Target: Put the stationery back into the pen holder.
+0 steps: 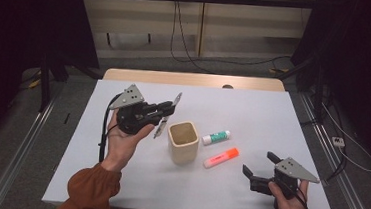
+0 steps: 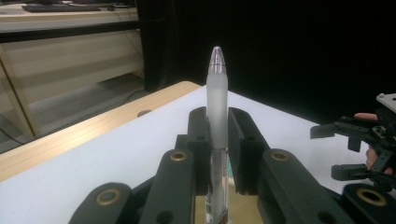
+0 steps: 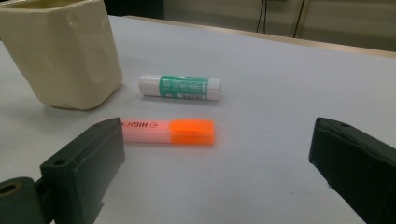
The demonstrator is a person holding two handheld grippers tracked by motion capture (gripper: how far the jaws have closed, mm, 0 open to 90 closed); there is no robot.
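My left gripper (image 1: 165, 112) is raised above the white table (image 1: 117, 179), left of a cream cup (image 1: 183, 142). It is shut on a frosted pen (image 1: 168, 114) that crosses its jaws at a slant. In the left gripper view the pen (image 2: 217, 93) stands upright between the pads, tip up. My right gripper (image 1: 259, 163) is near the front right edge, open and holding nothing. An orange highlighter (image 3: 168, 131) lies just ahead of its jaws, with a green and white glue stick (image 3: 180, 87) and the cup (image 3: 65, 51) beyond.
The glue stick (image 1: 216, 137) and the highlighter (image 1: 221, 157) lie right of the cup. A wooden strip (image 1: 190, 79) borders the table's far edge. Black stands and cables sit on the floor around the table.
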